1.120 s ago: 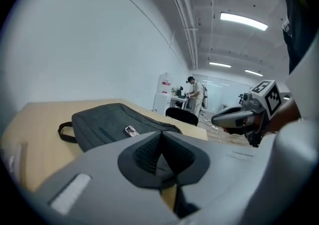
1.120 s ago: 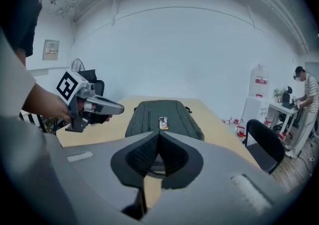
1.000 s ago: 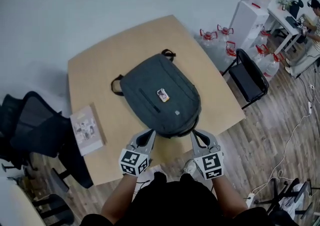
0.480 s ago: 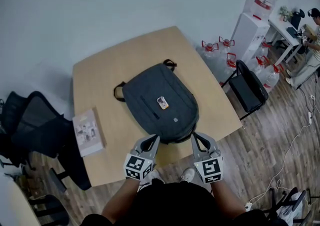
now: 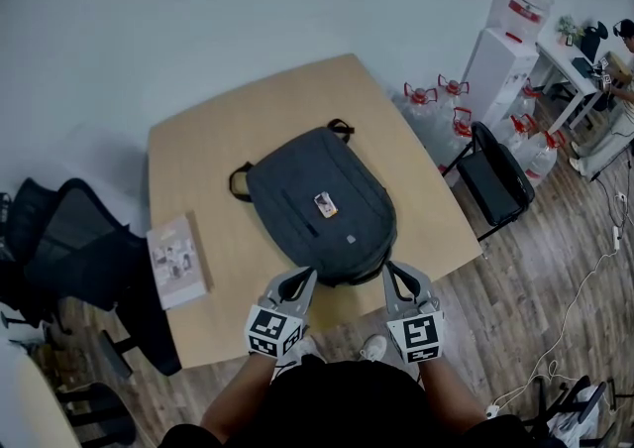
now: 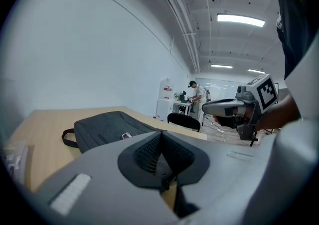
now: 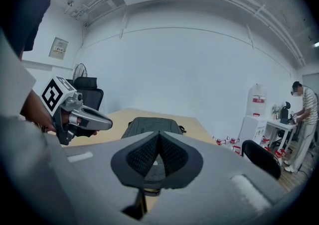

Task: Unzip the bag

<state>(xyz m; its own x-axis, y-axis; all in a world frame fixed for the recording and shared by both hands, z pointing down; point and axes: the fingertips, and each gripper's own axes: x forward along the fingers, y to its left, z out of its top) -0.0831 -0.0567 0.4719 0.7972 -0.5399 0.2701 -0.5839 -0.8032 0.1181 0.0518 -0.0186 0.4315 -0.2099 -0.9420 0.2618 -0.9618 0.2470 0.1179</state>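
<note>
- dark grey fabric backpack (image 5: 317,203) lies flat, mid light wooden table (image 5: 198,159)
- left gripper (image 5: 303,276): jaws pressed together, nothing between them, tip at the backpack's near edge
- right gripper (image 5: 390,268): likewise closed (and empty), by the backpack's near right corner

Dark grey bag (image 5: 297,183) — pale wood table (image 5: 218,139) — booklet (image 5: 176,260) seemingly pinkish.
</note>
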